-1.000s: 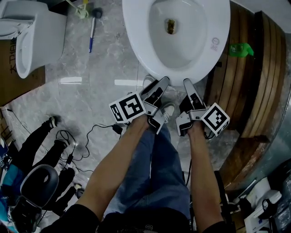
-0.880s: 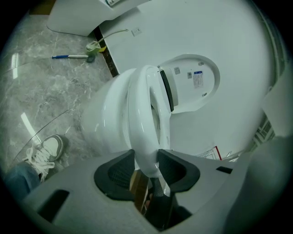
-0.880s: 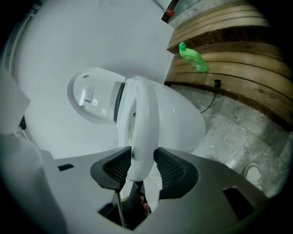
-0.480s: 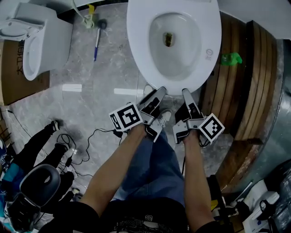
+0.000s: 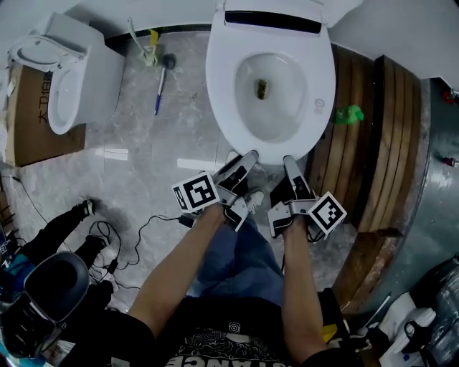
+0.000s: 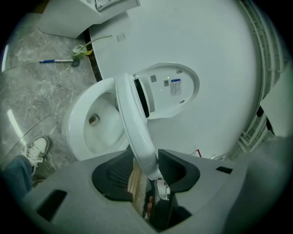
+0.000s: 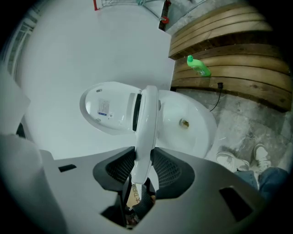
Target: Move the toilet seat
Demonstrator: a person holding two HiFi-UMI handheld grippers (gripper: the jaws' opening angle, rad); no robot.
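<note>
The white toilet seat (image 5: 224, 100) rings the bowl, with the lid (image 5: 272, 10) upright behind it. My left gripper (image 5: 249, 160) and right gripper (image 5: 290, 165) both sit at the seat's front edge, side by side. In the left gripper view the seat (image 6: 132, 119) runs edge-on between the jaws of the left gripper (image 6: 147, 165), a little off the bowl (image 6: 91, 128). In the right gripper view the seat (image 7: 146, 123) fills the gap of the right gripper (image 7: 143, 170), whose jaws are closing onto it.
A second toilet (image 5: 61, 68) stands on cardboard at the upper left, with a blue-handled brush (image 5: 162, 84) on the tiles. Wooden slats (image 5: 369, 143) and a green bottle (image 5: 348, 113) lie to the right. Cables (image 5: 136, 215) and another person (image 5: 43, 287) are at the lower left.
The head view has tilted, so the toilet sits lower in the picture and the upright lid has come into sight. Both grippers stay at the seat's front edge.
</note>
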